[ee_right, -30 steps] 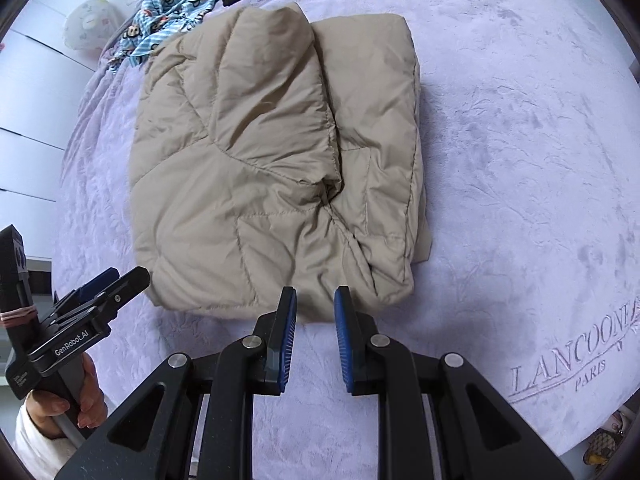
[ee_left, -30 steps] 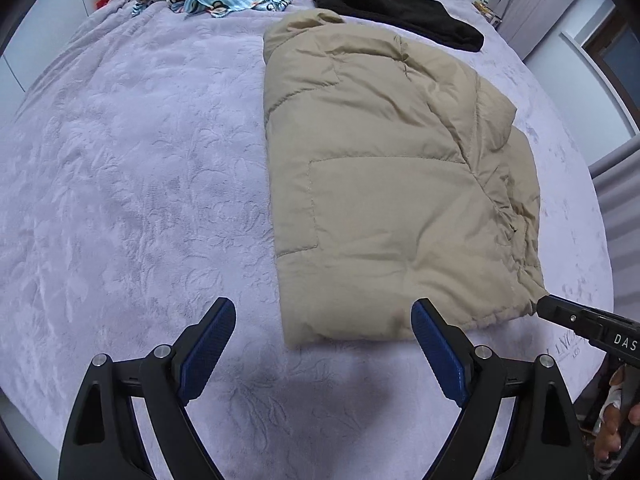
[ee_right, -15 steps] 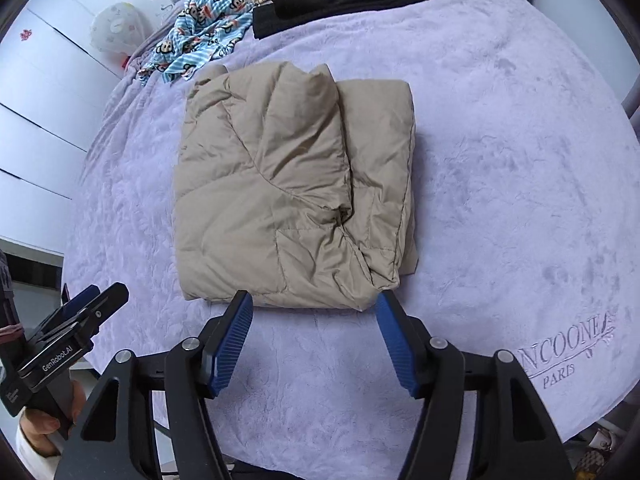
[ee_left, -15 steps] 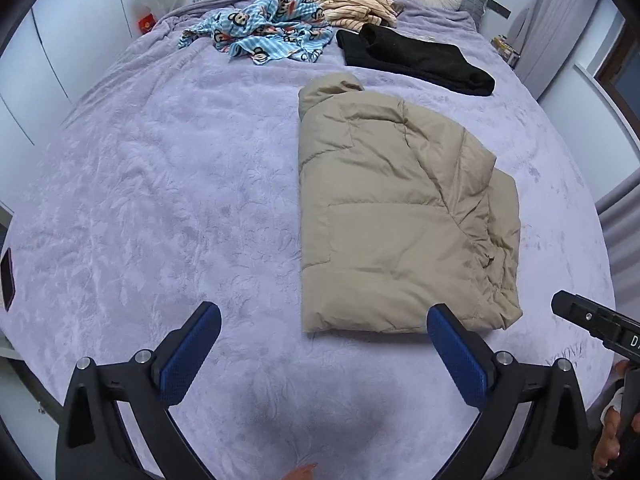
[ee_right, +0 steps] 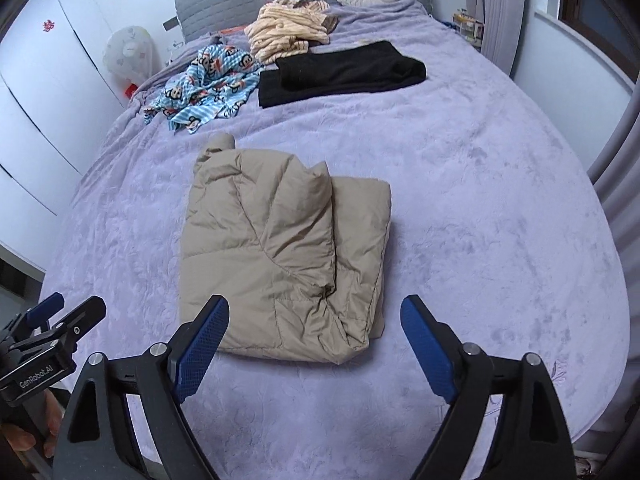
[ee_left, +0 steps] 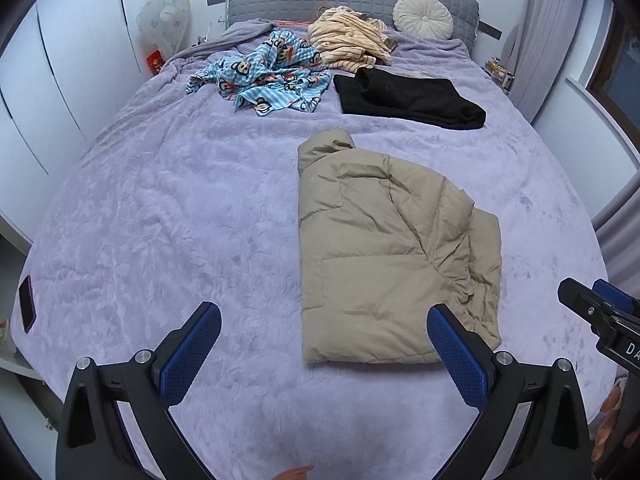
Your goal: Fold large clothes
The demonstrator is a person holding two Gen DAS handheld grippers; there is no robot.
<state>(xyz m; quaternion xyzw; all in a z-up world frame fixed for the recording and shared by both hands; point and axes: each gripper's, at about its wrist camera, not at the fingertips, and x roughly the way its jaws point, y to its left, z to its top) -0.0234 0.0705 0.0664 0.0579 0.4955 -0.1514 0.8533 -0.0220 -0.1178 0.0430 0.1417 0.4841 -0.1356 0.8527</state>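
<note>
A beige padded jacket [ee_left: 384, 248] [ee_right: 280, 256] lies folded into a thick rectangle on the lilac bedspread [ee_left: 180, 220] [ee_right: 480, 200]. My left gripper [ee_left: 324, 356] hangs above the bed's near edge, wide open, with nothing between its blue pads [ee_left: 188, 356]. My right gripper [ee_right: 316, 348] is raised above the jacket's near edge; its jaws are still opening and hold nothing. Each gripper shows at the edge of the other's view, the right gripper [ee_left: 600, 312] at the right and the left gripper [ee_right: 52, 328] at the left.
At the far end of the bed lie a folded black garment [ee_left: 408, 96] [ee_right: 340, 70], a blue cartoon-print cloth [ee_left: 264, 76] [ee_right: 208, 80] and a striped cream garment [ee_left: 348, 40] [ee_right: 288, 30]. A round cushion [ee_left: 424, 16] leans on the grey headboard. A dark phone [ee_left: 26, 304] lies at the bed's left edge.
Both grippers have risen and pulled back from the jacket, so more of the bed shows. The right gripper's jaws went from nearly shut to wide apart; the left widened slightly.
</note>
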